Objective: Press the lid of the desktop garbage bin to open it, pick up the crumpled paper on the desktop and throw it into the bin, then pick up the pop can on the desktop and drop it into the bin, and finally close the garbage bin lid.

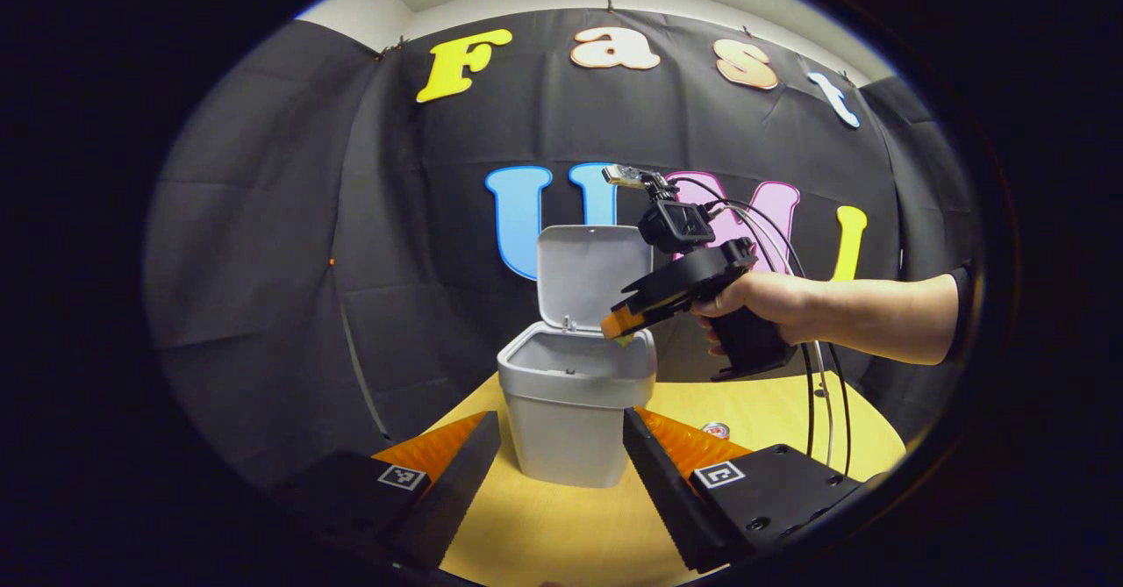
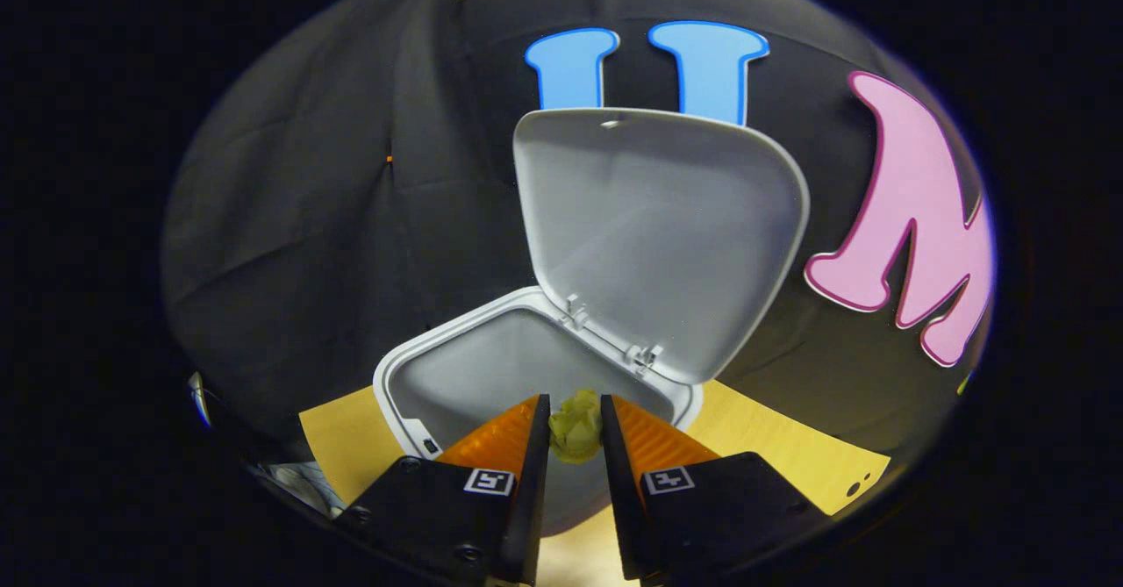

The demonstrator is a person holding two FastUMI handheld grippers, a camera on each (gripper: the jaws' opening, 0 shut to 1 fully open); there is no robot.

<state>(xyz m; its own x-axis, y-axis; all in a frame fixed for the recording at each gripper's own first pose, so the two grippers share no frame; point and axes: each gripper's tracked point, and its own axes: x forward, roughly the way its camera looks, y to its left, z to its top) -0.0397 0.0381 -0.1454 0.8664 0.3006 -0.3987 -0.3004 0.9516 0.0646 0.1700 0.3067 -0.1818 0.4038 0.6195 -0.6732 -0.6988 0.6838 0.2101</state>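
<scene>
While my right tongs (image 2: 575, 429) pinch the crumpled paper (image 2: 575, 425) over the open garbage bin (image 1: 570, 394), its lid (image 2: 654, 236) upright, a release too near the rim could bounce it onto the table (image 1: 772, 411). My left tongs (image 1: 561, 460) gape, empty, before the bin; the pop can (image 1: 716, 430) waits behind.

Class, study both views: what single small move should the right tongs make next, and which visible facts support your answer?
Probably open the right tongs and let go. They are shut on the crumpled yellowish paper ball, held above the open mouth of the small grey plastic bin, whose hinged grey lid stands up at the back. The paper should fall inside.
</scene>
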